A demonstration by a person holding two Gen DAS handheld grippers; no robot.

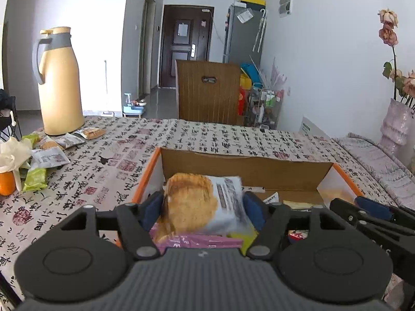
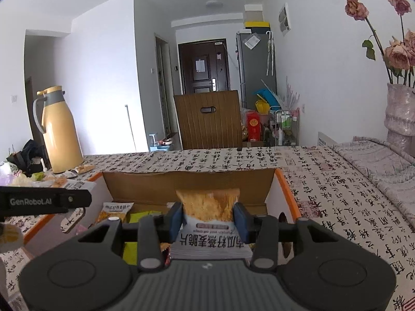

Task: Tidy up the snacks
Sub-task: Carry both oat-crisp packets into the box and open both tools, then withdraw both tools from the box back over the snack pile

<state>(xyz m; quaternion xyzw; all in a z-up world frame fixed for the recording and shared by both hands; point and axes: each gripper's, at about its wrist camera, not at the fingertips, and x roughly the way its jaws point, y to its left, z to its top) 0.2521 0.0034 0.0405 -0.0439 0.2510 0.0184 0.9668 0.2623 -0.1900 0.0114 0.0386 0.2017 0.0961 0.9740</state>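
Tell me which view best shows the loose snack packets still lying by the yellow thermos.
The left wrist view: the loose packets lie spread in plain sight on the tablecloth beside the thermos. In the right wrist view they sit small at the left edge, partly behind the other tool.

Left hand-held gripper [image 1: 203, 208]: matte black linkage arms, a grey ribbed body at the bottom, two round black discs either side, silver pivot pins, and blue pads [image 1: 151, 208] lining the fingers. Right hand-held gripper [image 2: 208, 220]: same build, black arms, grey ribbed housing with a small white mark, silver pins, blue pads [image 2: 177, 219]. In the right view, white "GenRobot.AI" lettering runs along the left unit's black finger.
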